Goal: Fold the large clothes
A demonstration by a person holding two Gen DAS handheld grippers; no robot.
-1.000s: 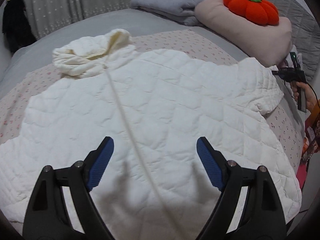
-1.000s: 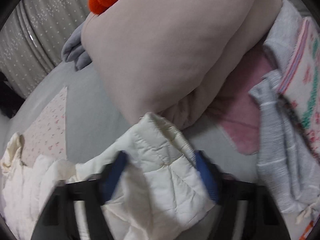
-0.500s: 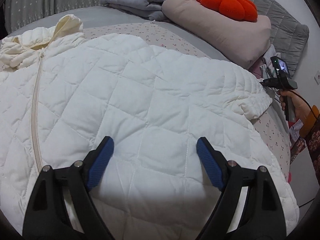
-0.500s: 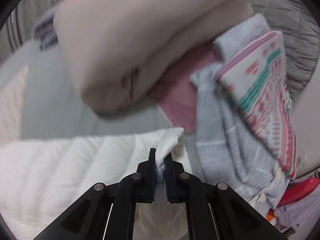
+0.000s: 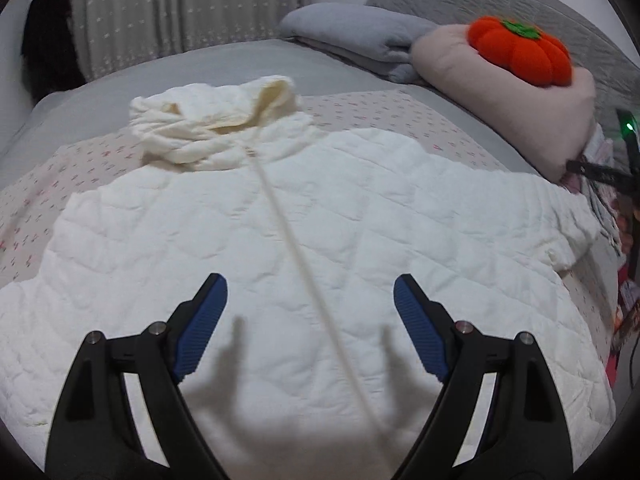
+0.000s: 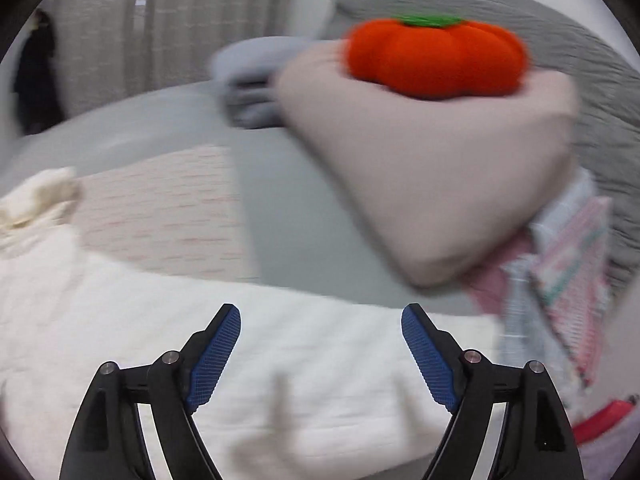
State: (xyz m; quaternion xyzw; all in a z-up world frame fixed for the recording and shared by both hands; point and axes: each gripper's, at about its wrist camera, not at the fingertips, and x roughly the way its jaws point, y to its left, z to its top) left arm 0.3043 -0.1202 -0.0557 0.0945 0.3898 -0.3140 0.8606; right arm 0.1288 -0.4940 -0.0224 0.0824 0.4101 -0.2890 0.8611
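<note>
1. Bedding fills both views: a grey bed with a flowered sheet under the work, a curtain at 12 o'clock and a beige pillow with an orange pumpkin cushion at 2 o'clock.
2. On the sheet the white quilted jacket lies spread flat, front up and zipped, its hood bunched at 11 o'clock and one sleeve stretched out toward 3 o'clock.
3. Above the jacket's lower front the left gripper hangs with its jaws spread wide, holding nothing.
4. Over the sleeve side the right gripper has just been opening; its jaws now stand wide with no cloth between them.
5. Laying out looks done; I see no fold yet.
6. Left, as I judge it: bring both sleeves in across the chest, tuck the hood, then double the body over.
</note>
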